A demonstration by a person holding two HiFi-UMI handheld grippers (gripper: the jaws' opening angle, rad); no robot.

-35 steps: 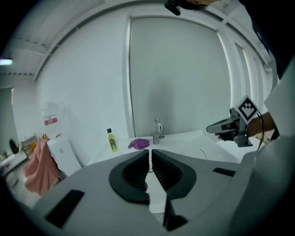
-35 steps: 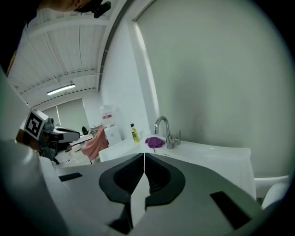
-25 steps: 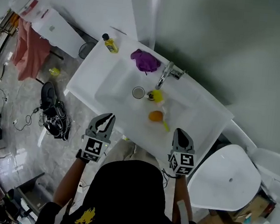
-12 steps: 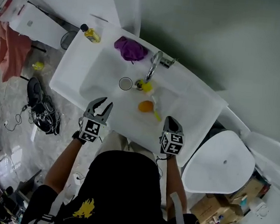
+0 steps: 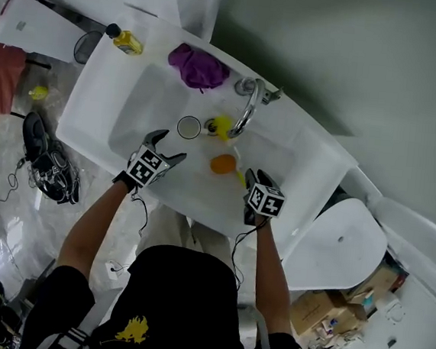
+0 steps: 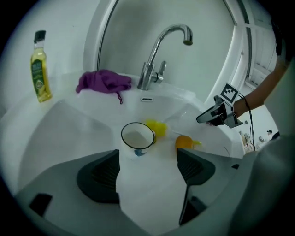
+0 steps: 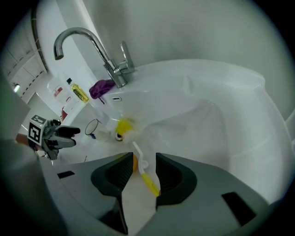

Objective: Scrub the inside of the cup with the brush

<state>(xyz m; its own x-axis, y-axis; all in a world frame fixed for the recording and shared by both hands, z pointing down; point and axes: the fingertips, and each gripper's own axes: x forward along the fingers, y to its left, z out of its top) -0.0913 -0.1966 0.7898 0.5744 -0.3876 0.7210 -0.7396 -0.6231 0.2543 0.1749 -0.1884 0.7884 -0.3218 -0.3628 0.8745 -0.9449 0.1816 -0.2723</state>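
Down in the sink [image 5: 137, 97], we're at the pick-up stage, by our reading. Our right gripper [image 7: 139, 171] straddles the brush [image 7: 148, 180], jaws a little apart either side of its handle, not pinching it yet. Our left gripper [image 6: 147, 170] hangs wide open, nothing in it, lined up on the cup [image 6: 137, 137] just ahead. Next we'd clamp the handle and take the cup. That cup stands upright near the drain, white, dark-rimmed, apparently empty.
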